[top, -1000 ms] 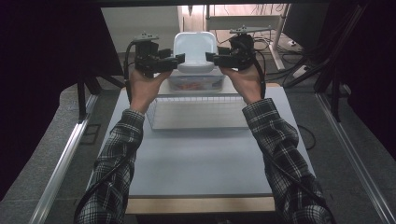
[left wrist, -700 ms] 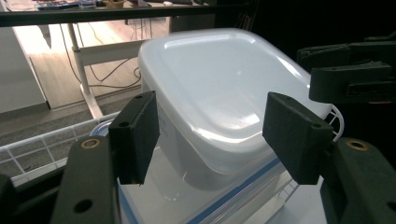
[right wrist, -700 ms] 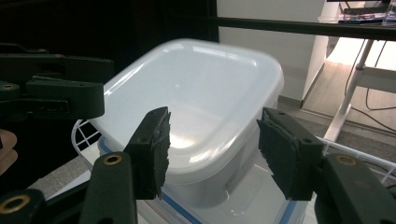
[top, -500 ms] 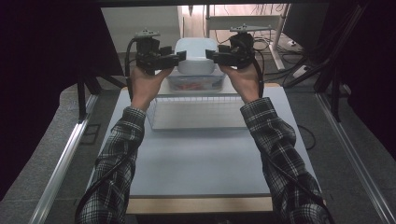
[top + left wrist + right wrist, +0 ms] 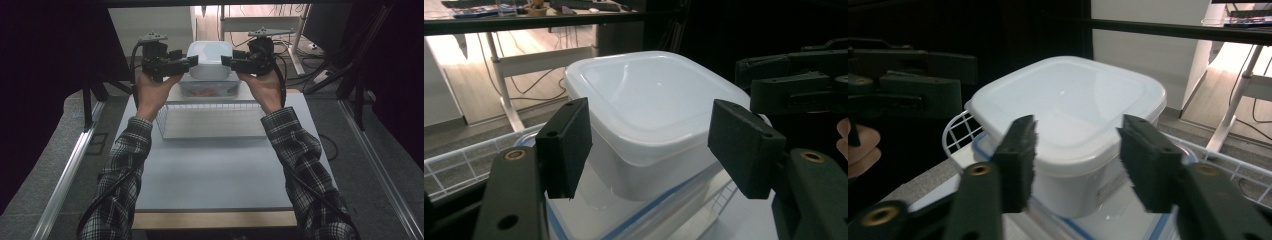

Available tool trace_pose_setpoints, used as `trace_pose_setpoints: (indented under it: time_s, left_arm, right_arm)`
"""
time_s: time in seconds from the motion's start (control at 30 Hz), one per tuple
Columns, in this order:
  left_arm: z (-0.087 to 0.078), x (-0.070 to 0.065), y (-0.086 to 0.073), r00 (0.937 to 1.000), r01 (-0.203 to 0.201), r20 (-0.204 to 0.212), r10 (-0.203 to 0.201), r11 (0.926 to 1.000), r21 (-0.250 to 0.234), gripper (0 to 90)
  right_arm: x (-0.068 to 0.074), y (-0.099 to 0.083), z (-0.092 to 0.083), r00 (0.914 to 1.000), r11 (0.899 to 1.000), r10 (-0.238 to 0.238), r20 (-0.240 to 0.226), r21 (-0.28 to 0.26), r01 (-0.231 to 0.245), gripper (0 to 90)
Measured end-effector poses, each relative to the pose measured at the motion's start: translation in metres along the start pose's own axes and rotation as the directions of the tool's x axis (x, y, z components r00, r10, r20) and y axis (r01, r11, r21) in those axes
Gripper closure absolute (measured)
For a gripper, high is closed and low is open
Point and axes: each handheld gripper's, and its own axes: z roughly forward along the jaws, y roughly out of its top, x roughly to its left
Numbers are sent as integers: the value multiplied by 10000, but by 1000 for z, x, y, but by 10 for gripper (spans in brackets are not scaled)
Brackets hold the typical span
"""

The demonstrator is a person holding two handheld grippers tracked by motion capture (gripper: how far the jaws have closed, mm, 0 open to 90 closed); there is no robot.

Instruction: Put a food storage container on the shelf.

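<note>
Tub (image 5: 210, 59) white, lidded, stacked on a clear blue-rimmed box (image 5: 209, 89) at far edge of surface (image 5: 215, 170), roughly mid-width. Something red inside box, seen from high view. Wire basket (image 5: 210, 121) just nearer than box, long side parallel to far edge.

Left claw (image 5: 192, 60) level, pointing inward at tub's left side. Jaws wide apart in left gripper view (image 5: 659, 150), tub's corner between them, pads (image 5: 566, 145) clear of wall on both sides as far as visible. Nothing gripped.

Right claw (image 5: 226, 61) level, pointing inward at tub's right side, mirror of left. Jaws have just been closing; in right gripper view (image 5: 1075, 160) tub's near corner sits between them, pads (image 5: 1020, 160) blurred, close to wall below lid rim, gap visible on both sides. No grip yet. Opposite claw visible beyond tub in each gripper view.

Both hands raised over far edge, plaid sleeves running back across surface on either side of basket. Tub upright, lid on, resting square on box.
</note>
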Motion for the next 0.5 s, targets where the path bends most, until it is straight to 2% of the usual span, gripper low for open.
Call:
trace_pose_setpoints:
  time_s: [0.13, 0.2, 0.27, 0.37, 0.5]
  left_arm:
    - [-7, -4, -7, 9996, -77, 276, 78, 10000, -38, 309]
    - [-11, -7, -12, 9990, -106, 432, 109, 9999, -60, 282]
    - [-12, -8, -17, 9987, -167, 481, 169, 9999, -37, 263]
    - [-14, -10, -24, 9983, -229, 538, 229, 9997, 5, 250]
    - [-13, -11, -33, 9975, -524, 490, 516, 9985, 156, 233]
  right_arm:
    - [8, -7, -10, 9996, 9998, -160, -238, 77, 162, 783]
    - [13, -14, -11, 9984, 9994, -291, -493, 194, 301, 852]
    - [17, -20, -9, 9965, 9981, -440, -715, 397, 469, 880]
    - [18, -26, -2, 9957, 9945, -700, -613, 733, 744, 888]
    - [12, -29, 5, 9974, 9953, -502, -513, 797, 542, 888]
